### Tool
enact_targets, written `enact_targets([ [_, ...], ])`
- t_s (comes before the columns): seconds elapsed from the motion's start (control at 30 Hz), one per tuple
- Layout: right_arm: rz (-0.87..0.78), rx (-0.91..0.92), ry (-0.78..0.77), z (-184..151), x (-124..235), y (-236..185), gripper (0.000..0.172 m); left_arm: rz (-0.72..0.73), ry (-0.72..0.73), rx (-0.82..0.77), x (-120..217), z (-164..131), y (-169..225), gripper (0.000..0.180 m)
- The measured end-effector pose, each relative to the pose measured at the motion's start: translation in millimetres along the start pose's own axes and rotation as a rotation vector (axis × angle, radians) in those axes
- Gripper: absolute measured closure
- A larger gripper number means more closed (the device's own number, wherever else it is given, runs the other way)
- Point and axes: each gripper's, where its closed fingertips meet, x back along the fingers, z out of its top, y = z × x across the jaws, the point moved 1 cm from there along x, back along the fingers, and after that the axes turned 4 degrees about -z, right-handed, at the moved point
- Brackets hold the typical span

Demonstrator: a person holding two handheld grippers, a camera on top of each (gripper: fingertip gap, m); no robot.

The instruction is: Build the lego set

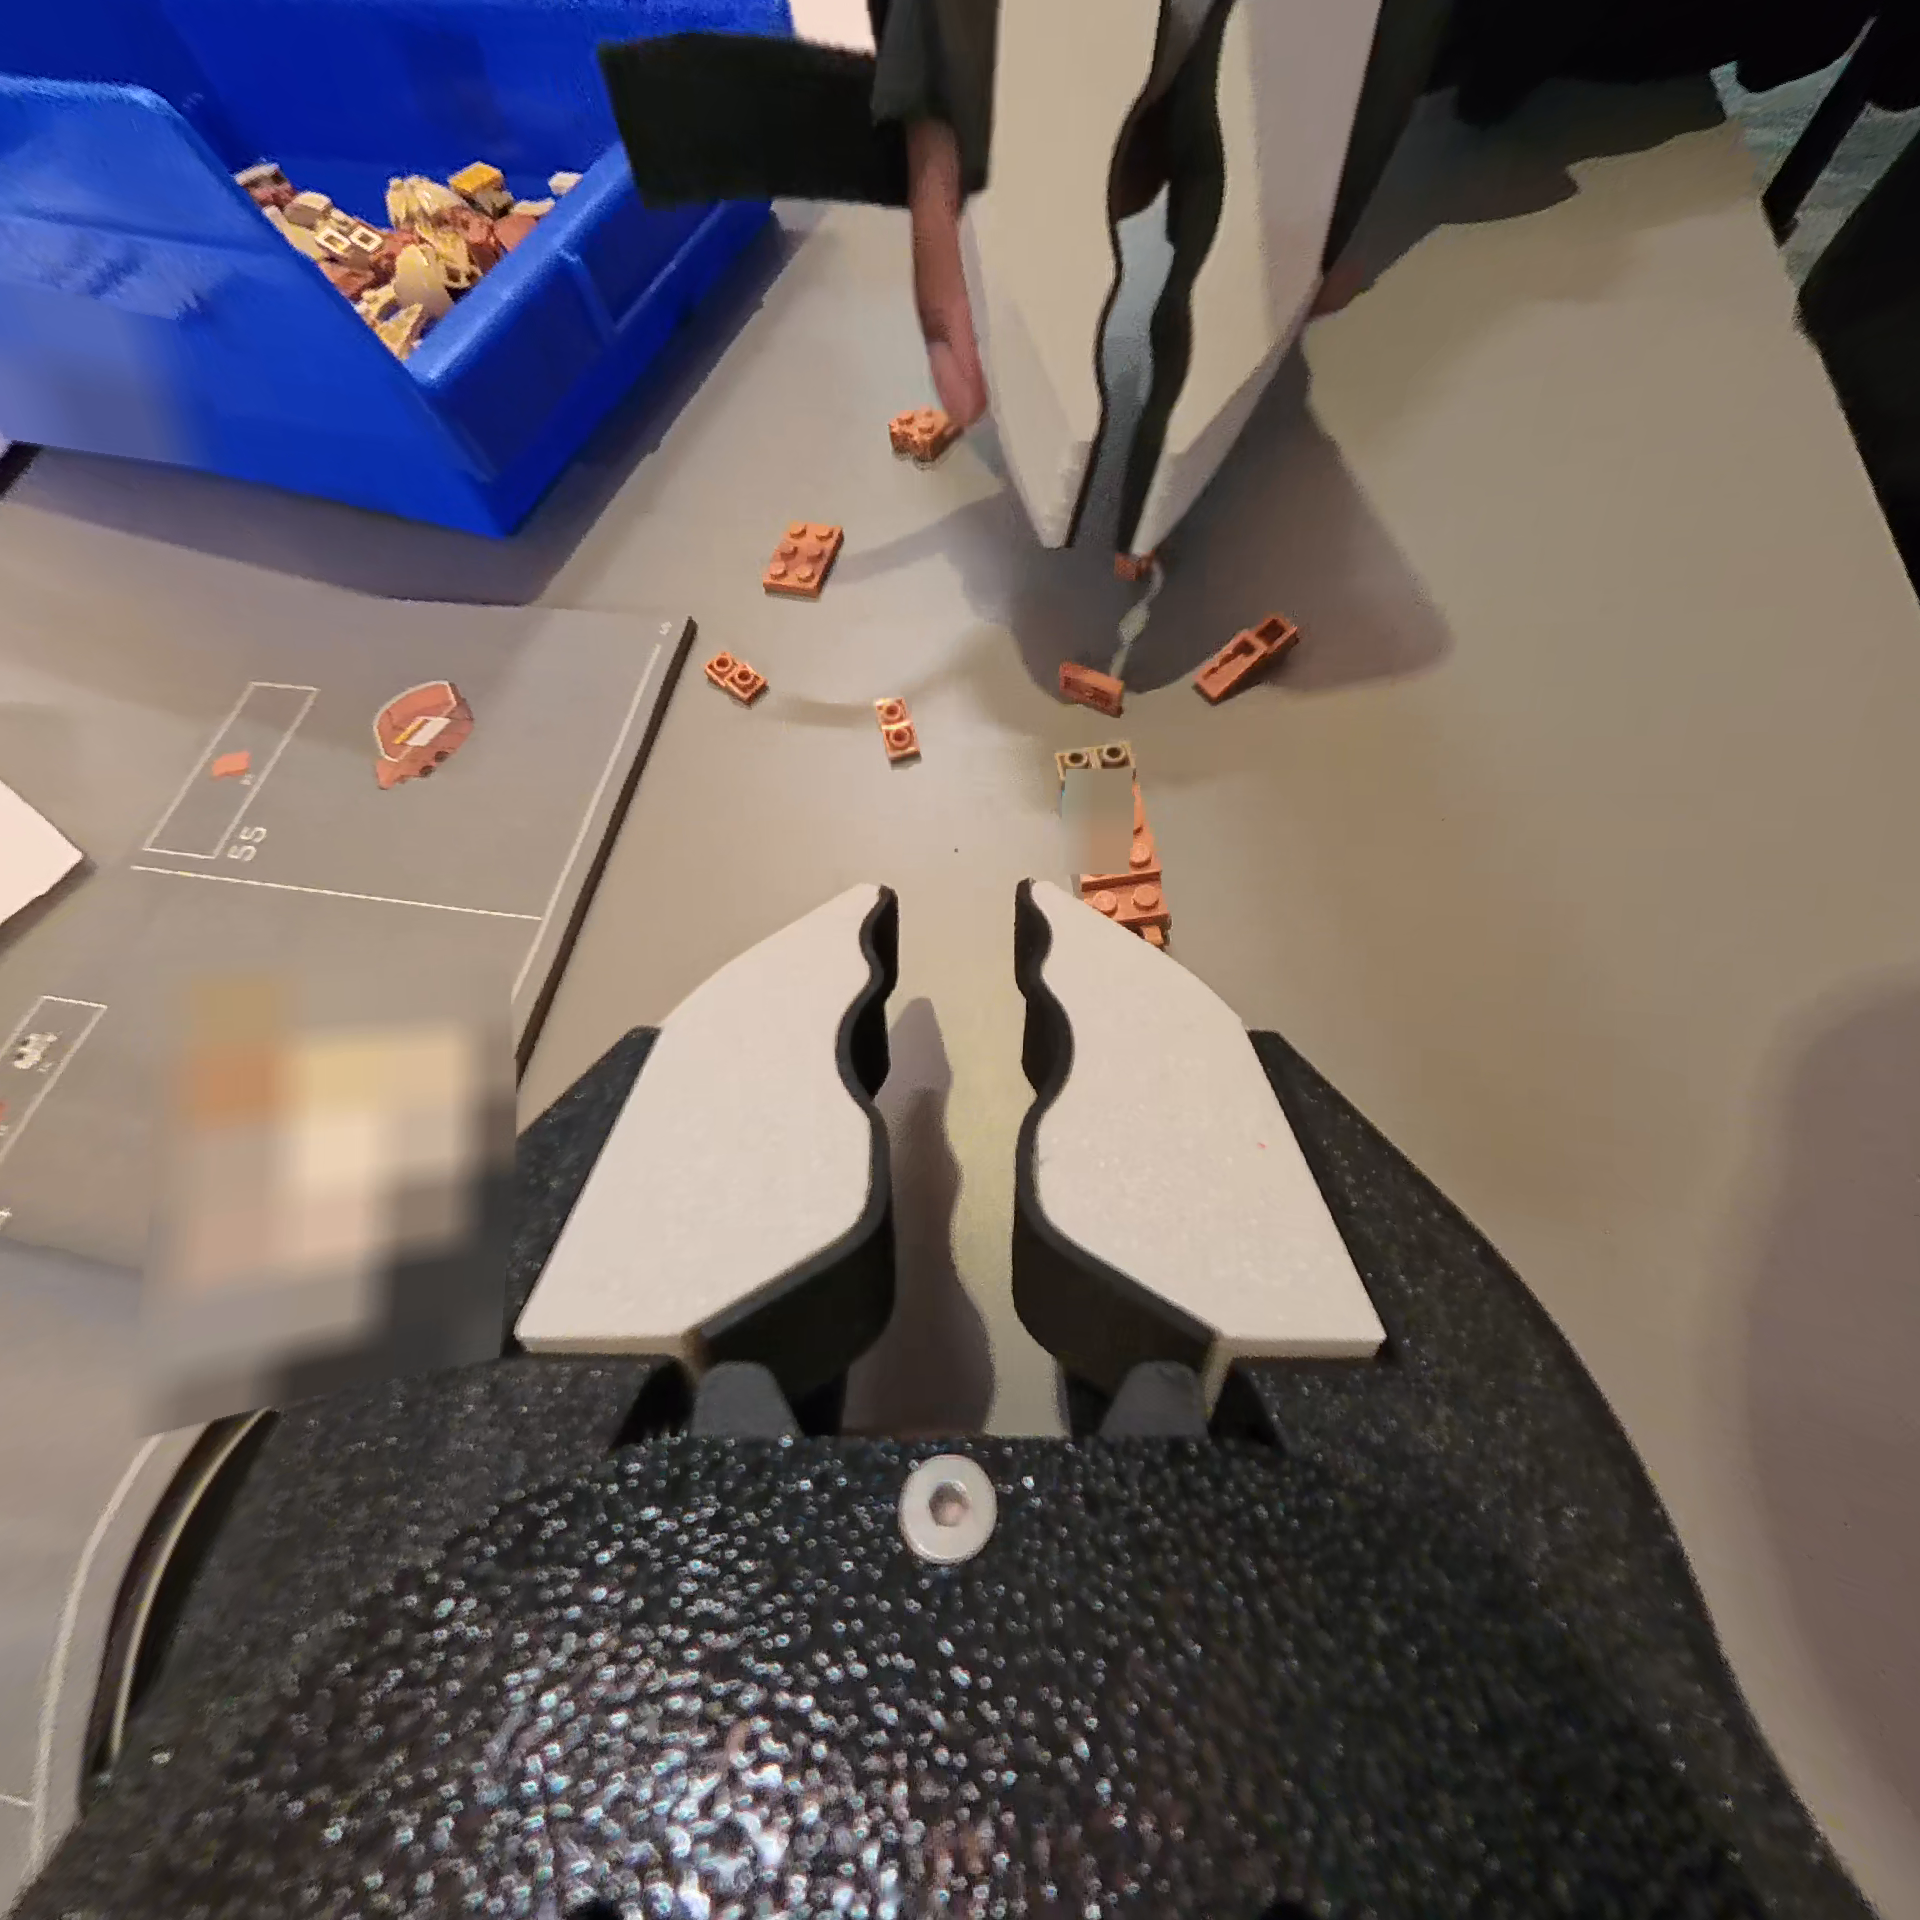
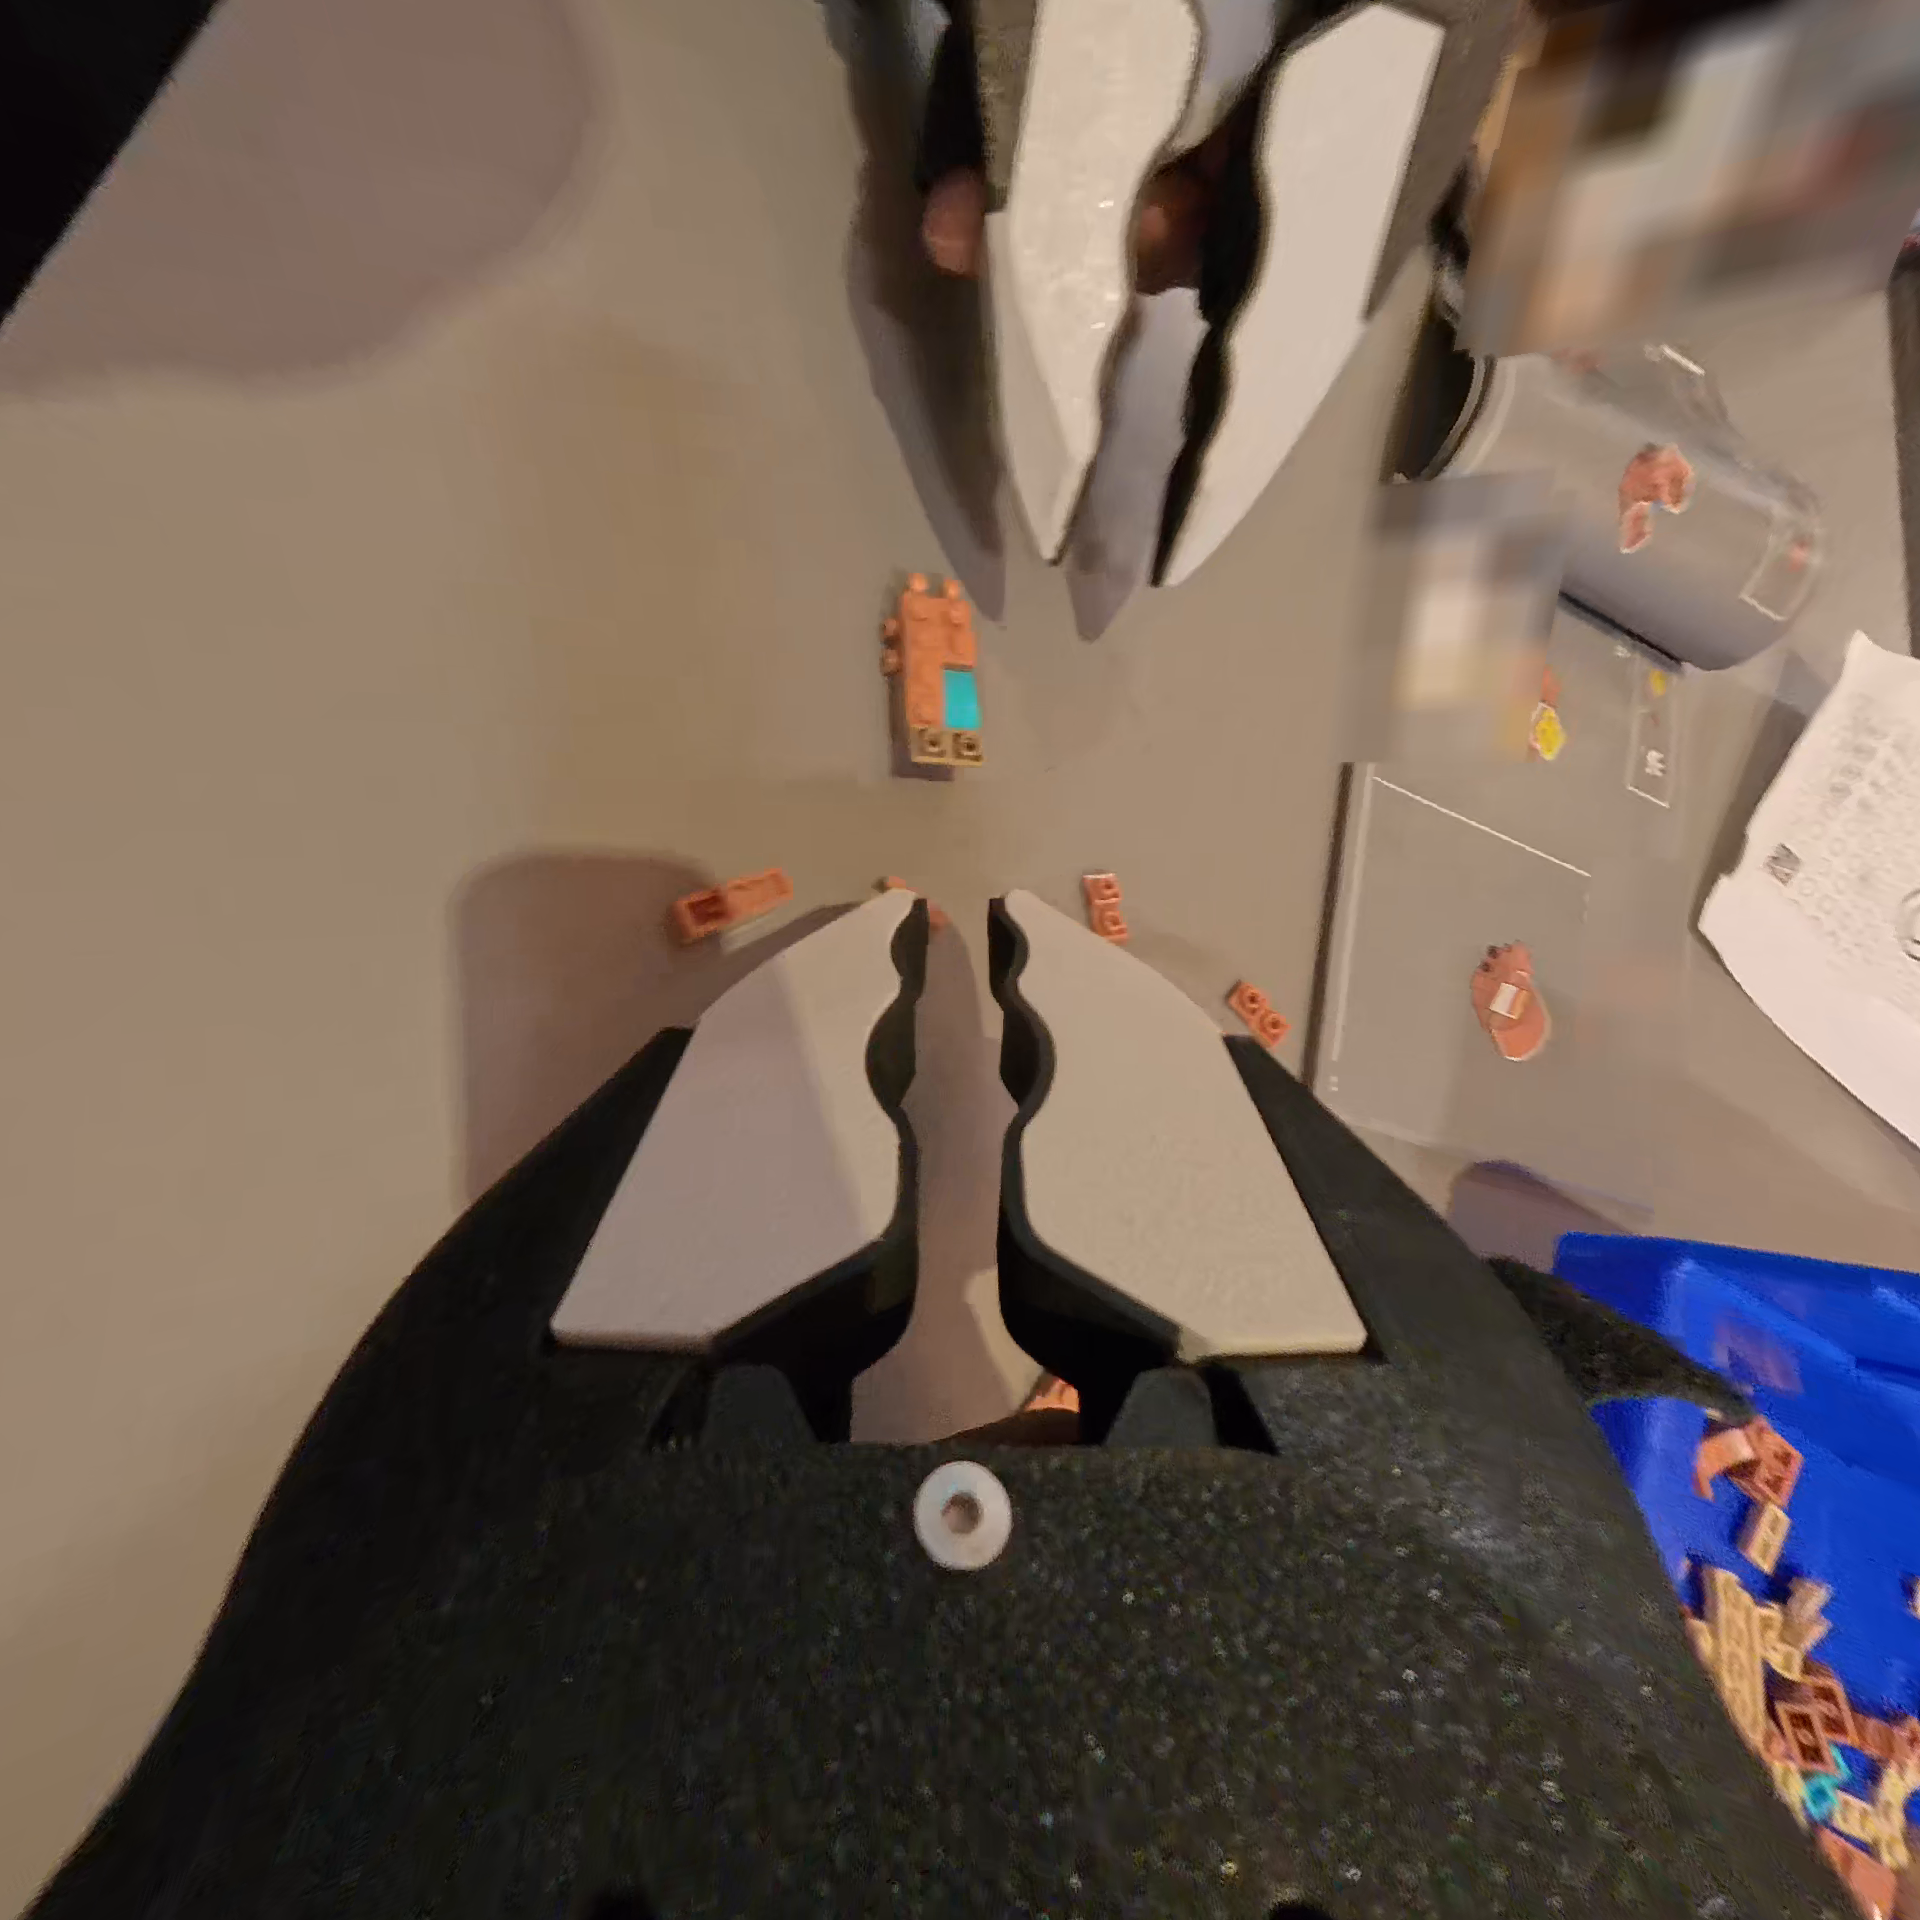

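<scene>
My left gripper (image 1: 956,904) is open and empty, low over the grey table (image 1: 1507,831). An assembly of orange plates with a tan piece (image 1: 1127,894) lies just right of its right fingertip. In the right wrist view the assembly (image 2: 935,665) carries a teal tile, and the left gripper (image 2: 1117,582) hangs beyond it. My right gripper (image 2: 954,909) has its jaws slightly apart. A tiny orange piece (image 2: 933,916) sits against its left pad, and the other pad stands clear of it. The left wrist view shows that gripper (image 1: 1099,545) with the piece (image 1: 1132,566) at one fingertip.
Loose orange bricks lie around: a flat plate (image 1: 802,558), a small brick (image 1: 923,431), two narrow plates (image 1: 736,675) (image 1: 897,727), two sloped pieces (image 1: 1091,688) (image 1: 1245,660). A blue bin of parts (image 1: 312,312) stands far left, an open instruction booklet (image 1: 364,831) beside it. A hand (image 1: 951,312) shows. My hands' fingertips stand some 8 cm from each other.
</scene>
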Motion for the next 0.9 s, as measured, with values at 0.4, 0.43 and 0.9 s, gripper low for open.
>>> enact_targets([
  [0.4,0.123,0.092,-0.035,-7.9,2.6,-48.5,0.138,0.132,0.03,-0.05,5.8,2.3,-19.5,0.16],
  [0.43,0.118,0.089,-0.041,-8.8,1.4,-48.4,0.138,0.141,0.029,-0.055,6.0,2.2,-20.7,0.16],
  [0.9,0.127,0.035,-0.022,-8.7,-6.8,-51.1,0.142,0.177,-0.043,-0.14,-0.8,-4.6,-19.4,0.16],
])
